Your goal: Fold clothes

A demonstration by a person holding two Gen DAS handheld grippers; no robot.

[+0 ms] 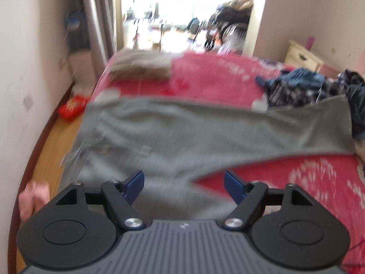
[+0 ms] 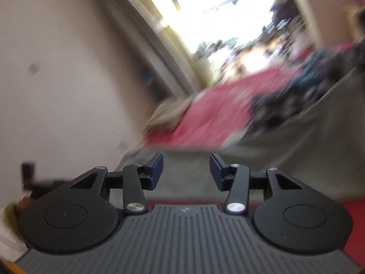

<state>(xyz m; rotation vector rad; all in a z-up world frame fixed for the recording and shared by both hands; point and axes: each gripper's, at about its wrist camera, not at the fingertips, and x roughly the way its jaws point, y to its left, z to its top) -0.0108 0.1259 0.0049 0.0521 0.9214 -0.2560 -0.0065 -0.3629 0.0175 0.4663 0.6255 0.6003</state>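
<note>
Grey trousers (image 1: 173, 134) lie spread across the red flowered bed cover (image 1: 219, 80), one leg reaching to the right. My left gripper (image 1: 183, 183) hovers open over the near edge of the grey cloth, nothing between its blue fingertips. In the blurred, tilted right wrist view the same grey garment (image 2: 285, 150) fills the space ahead. My right gripper (image 2: 186, 165) stands open just above it with an empty gap. Whether either gripper touches the cloth I cannot tell.
A heap of dark blue and patterned clothes (image 1: 314, 86) lies at the bed's right. A brown-grey folded piece (image 1: 141, 66) sits at the far end. A wall runs along the left, with a red packet (image 1: 71, 108) on the wooden floor. A cream cabinet (image 1: 303, 56) stands far right.
</note>
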